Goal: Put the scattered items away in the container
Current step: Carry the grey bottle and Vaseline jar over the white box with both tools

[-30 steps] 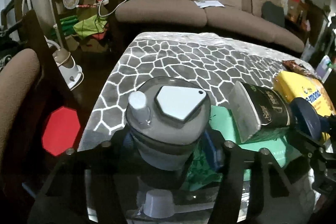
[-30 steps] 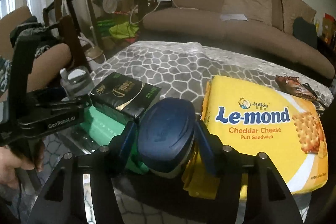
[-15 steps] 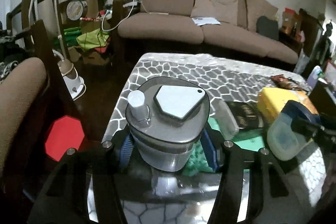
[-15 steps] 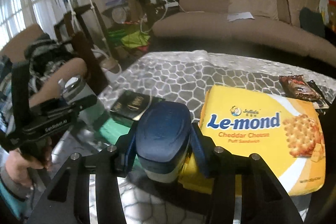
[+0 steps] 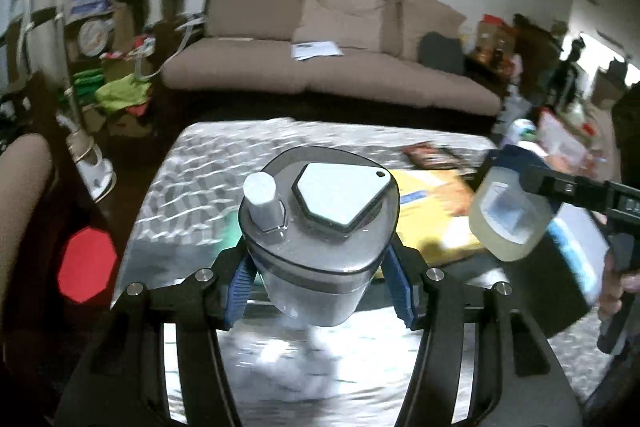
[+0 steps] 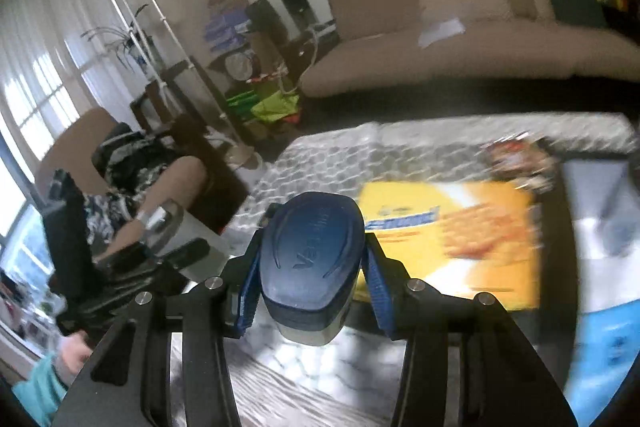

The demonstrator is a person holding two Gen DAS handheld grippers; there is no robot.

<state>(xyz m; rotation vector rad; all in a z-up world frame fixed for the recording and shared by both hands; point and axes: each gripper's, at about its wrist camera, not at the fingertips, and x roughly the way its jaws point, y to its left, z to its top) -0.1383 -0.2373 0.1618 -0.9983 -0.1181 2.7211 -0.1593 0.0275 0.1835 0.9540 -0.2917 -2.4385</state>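
While the left wrist view looks down along its fingers, we see the left gripper (image 5: 318, 277) clamped on a clear, rounded-triangular plastic canister (image 5: 318, 239), its ribbed blue pads (image 5: 239, 287) pressing both sides. The canister's smooth grey lid carries a white five-sided flap and a short white cylindrical cap. It hangs above the table (image 5: 192, 171), whose cloth has a grey-and-white cobble pattern, blurred here. To the right, the right gripper (image 5: 536, 187) holds a translucent, pale yellowish jar (image 5: 506, 217) with a dark blue cap, tilted toward us. Behind lies a flat yellow biscuit pack (image 5: 436, 211), and farther off a small dark glossy wrapper (image 5: 430, 155). A brown fabric sofa (image 5: 332, 67) fills the far wall.

In the right wrist view, we find the right gripper closed on the same jar, its oval, matte blue cap with raised lettering facing us, blue ribbed pads (image 6: 374, 287) on either side. The biscuit pack lies flat just right of it, smeared by motion. What may be the container (image 6: 600, 307), pale with a blue side, sits at the near right edge.
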